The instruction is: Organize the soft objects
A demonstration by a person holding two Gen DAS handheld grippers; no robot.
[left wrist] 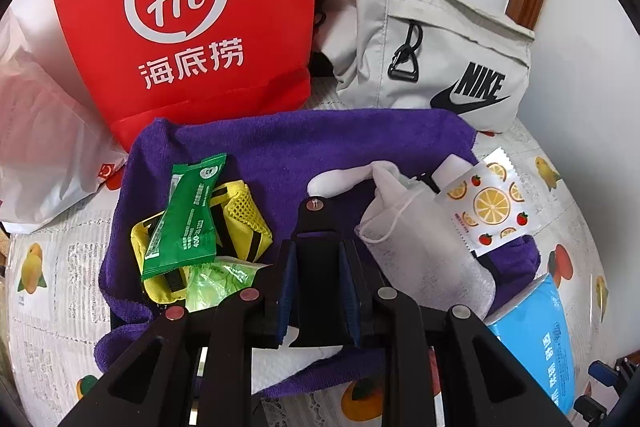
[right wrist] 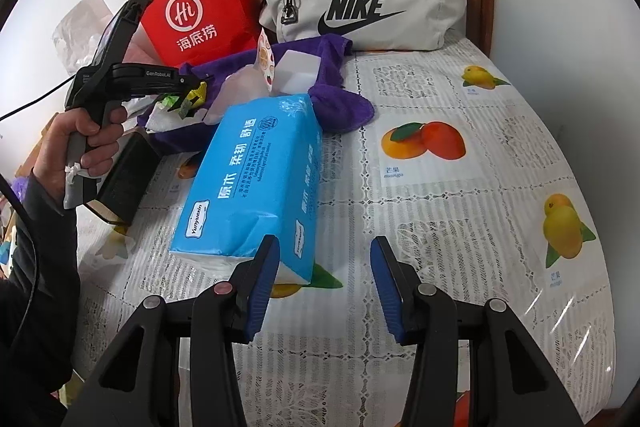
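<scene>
- Right tool [right wrist: 324,287]: fingers apart, nothing between them, over the counter [right wrist: 460,227], just beside a corner of the blue tissue pack [right wrist: 256,179].
- Left tool [left wrist: 316,267]: pads closed together on a black piece [left wrist: 316,227], above the purple towel [left wrist: 280,155].
- On the towel, left: green sachet [left wrist: 184,219] lying across a yellow mesh pouch [left wrist: 244,207].
- On the towel, right: white drawstring bag [left wrist: 420,239], citrus-print sachet [left wrist: 488,203].
- Behind, by the wall: red paper bag [left wrist: 180,19], grey Nike waist bag [left wrist: 440,39]; contents of both unseen.
</scene>
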